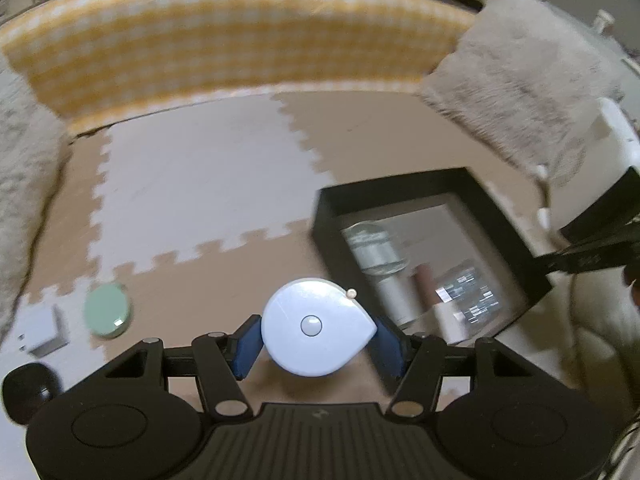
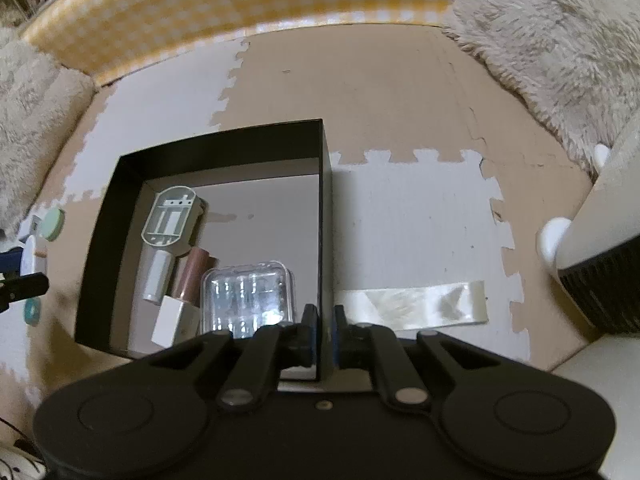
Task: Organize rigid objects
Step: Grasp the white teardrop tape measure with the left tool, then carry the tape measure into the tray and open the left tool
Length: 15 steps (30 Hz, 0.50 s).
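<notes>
- Pale-blue plastic fills the left wrist view: a teardrop-shaped tape measure (image 1: pixel 316 328) sits clamped between the blue pads (image 1: pixel 249 346) of the left tool (image 1: pixel 318 344), lifted clear of the foam floor mat (image 1: pixel 208 184).
- The black box (image 2: pixel 326 200) is the landmark; in the left wrist view the held tape measure hangs just outside the box's near-left corner, not yet over the opening.
- Inside the box, against its left wall, lie a grey flat-headed device (image 2: pixel 172 220) with a silver handle, a rose-coloured cylinder (image 2: pixel 192 276) beside it, a small white block (image 2: pixel 174 320) and a clear plastic case (image 2: pixel 250 292) toward the near edge.
- The right tool (image 2: pixel 322 320) pinches the box's right wall near the front corner, one finger inside and one outside, jaws closed down to the thickness of the wall.
- Left of the box on the mat rest a mint-green round tin (image 1: pixel 107 310) and, farther left, a white cube-shaped charger (image 1: pixel 44 330); a dark rounded object (image 1: pixel 30 390) sits near these, too blurred to identify.
- Right of the box, just beside its wall, a shiny strip of clear tape or film (image 2: pixel 412 306) lies flat on the mat.
- Beyond the box a yellow-and-white gingham cushion (image 2: pixel 240 0) borders the mat, with shaggy beige rugs (image 2: pixel 560 48) to either side.
</notes>
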Available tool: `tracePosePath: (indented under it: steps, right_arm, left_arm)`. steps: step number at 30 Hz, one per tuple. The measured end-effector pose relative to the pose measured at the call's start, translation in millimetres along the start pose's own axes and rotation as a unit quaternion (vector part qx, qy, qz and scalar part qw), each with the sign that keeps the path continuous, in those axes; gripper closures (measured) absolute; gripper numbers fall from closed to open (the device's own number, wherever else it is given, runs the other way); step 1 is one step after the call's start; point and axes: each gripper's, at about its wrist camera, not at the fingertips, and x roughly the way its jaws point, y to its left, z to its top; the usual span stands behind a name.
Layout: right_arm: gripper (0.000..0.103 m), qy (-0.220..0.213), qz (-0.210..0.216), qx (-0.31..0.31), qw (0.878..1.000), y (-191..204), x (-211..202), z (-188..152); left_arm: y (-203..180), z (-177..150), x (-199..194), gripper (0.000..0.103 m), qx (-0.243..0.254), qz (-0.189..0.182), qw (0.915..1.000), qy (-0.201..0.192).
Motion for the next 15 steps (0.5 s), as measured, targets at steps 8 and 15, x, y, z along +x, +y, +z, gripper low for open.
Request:
tracePosePath:
  steps: [8,15]
  right_arm:
    - [0.099,0.012,-0.003,-0.018,1.000,5.1,0.0,-5.5]
    - [0.099,0.012,-0.001,-0.017,1.000,3.3,-0.2,-4.8]
  left_arm:
    - [-41.3,23.9,13.3,0.042,0.009,-0.042,0.9990,-0.012]
    - [-81.7,48.2,49.8,0.042,0.011,-0.068,0.9976,-0.005]
